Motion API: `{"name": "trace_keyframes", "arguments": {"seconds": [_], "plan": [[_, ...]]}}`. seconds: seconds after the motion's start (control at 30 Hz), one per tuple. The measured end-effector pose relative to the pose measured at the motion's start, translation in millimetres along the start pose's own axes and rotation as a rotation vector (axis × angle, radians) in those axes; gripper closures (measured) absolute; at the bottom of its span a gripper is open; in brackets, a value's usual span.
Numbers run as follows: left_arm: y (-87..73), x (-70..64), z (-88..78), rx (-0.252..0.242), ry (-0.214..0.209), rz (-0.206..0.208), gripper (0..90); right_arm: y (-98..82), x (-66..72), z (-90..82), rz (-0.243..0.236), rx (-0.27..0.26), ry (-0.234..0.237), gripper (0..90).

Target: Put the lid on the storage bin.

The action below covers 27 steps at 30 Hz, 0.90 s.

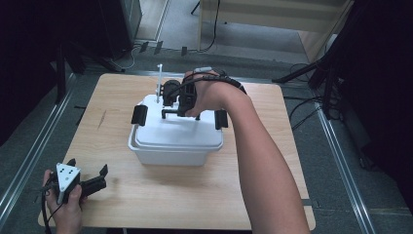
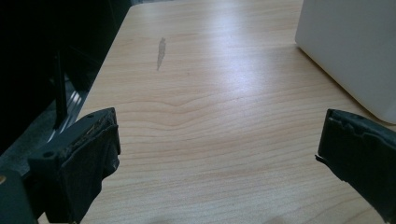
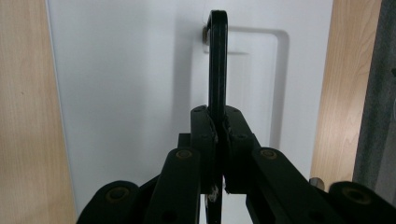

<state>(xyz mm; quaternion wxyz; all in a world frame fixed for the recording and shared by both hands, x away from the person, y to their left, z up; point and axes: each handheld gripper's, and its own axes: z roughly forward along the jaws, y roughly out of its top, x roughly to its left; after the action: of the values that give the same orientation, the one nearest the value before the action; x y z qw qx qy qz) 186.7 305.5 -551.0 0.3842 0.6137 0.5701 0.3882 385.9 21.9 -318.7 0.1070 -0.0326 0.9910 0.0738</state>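
A white plastic box (image 1: 170, 155) stands in the middle of the wooden table (image 1: 146, 200), closed by a white lid (image 1: 180, 132) (image 3: 126, 93). A slim black handle (image 3: 217, 60) (image 1: 168, 114) rises from a recess in the lid's top. My right gripper (image 3: 218, 122) (image 1: 183, 106) reaches over the far side of the lid and is shut on that handle. My left gripper (image 1: 88, 166) (image 2: 220, 126) rests low at the table's front left corner, open, with bare wood between its pads (image 2: 95, 154). The box's wall (image 2: 350, 46) stands off to its right.
Black latches (image 1: 139, 115) (image 1: 221, 119) hang at the lid's left and right ends. A thin white upright post (image 1: 159, 80) stands just behind the box. A dark smear (image 2: 161, 52) marks the wood left of the box. Cables and stand legs (image 1: 311, 73) lie on the floor beyond.
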Motion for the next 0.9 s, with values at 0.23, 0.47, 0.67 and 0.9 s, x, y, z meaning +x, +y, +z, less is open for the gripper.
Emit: {"name": "trace_keyframes", "arguments": {"seconds": [0.23,0.47,0.67,0.9], "plan": [[-0.1,-0.2,0.0,-0.003,0.001,0.000,0.0,9.5,2.0,1.0,-0.004,-0.010,0.006,85.4],[-0.3,-0.3,-0.2,-0.005,0.000,0.002,0.0,19.0,3.5,4.2,-0.012,-0.002,0.011,85.4],[-0.4,-0.3,-0.2,-0.006,-0.001,0.000,0.0,23.4,1.9,9.7,-0.016,0.002,0.009,85.4],[-0.4,-0.2,-0.4,-0.006,-0.001,0.001,0.0,25.0,0.2,15.3,0.007,0.017,0.009,85.3]]}}
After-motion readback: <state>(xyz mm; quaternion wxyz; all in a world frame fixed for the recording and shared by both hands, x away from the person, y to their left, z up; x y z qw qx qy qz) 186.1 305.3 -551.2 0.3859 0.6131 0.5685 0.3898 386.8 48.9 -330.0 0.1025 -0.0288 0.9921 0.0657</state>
